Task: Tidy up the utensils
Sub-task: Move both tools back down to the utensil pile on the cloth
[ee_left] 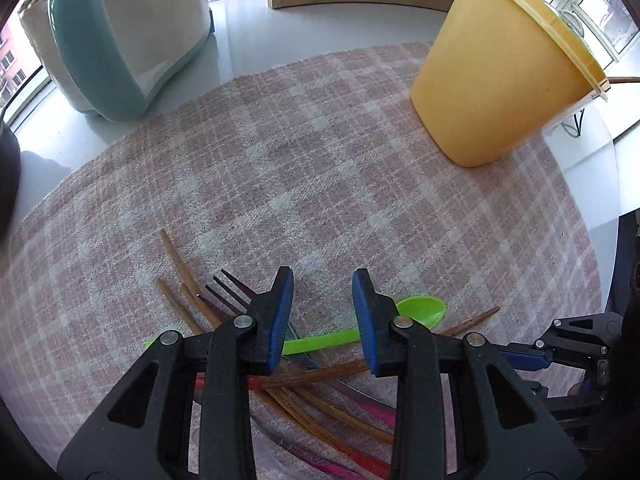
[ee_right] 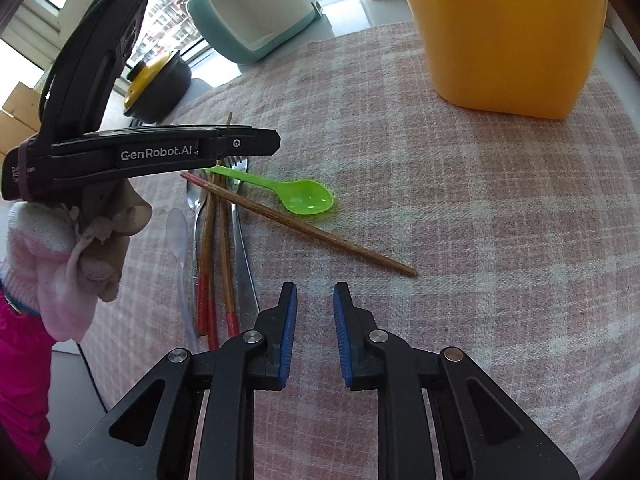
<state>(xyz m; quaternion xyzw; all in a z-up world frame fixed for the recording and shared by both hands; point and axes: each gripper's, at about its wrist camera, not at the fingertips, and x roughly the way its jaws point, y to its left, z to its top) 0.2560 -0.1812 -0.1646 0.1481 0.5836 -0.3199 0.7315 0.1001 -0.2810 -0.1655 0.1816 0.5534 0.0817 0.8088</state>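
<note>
A checked cloth [ee_right: 460,200] holds a yellow tub [ee_right: 508,36] at its far side. Nearer lies a heap of utensils [ee_right: 218,240]. The left gripper [ee_left: 322,312], fingers parted and empty, hovers directly over the heap, its side reading "GenRobot.AI". The right gripper [ee_right: 315,328], narrowly parted and empty, is right of it. A green spoon [ee_right: 296,194] lies crosswise, bowl rightward.

left wrist: steep, close over utensil pile [ee_left: 304,360] | right wrist: beside, same pile [ee_right: 224,240]
</note>
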